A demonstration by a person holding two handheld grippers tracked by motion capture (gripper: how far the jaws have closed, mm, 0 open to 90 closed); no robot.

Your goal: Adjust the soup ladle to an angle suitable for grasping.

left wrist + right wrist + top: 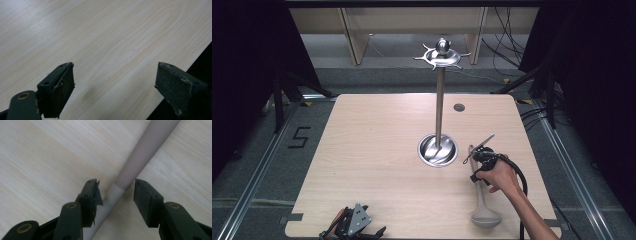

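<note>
A grey ladle point(485, 217) lies on the right part of the wooden table point(377, 150), bowl toward the near edge, handle running away. A hand holds my right gripper point(477, 161) low over the far part of that handle. In the right gripper view the handle point(147, 147) runs between the jaws of the right gripper point(116, 183), with a gap on each side, so the gripper is open around it. My left gripper point(354, 225) rests at the near left edge. Its jaws point(115, 65) stand wide open over bare wood.
A metal utensil stand rises mid-table: a round base dish point(438, 150), a thin pole point(440, 100) and a ring of hooks on top point(442, 56). A small dark hole point(459, 107) sits behind it. The table's right edge is near the ladle.
</note>
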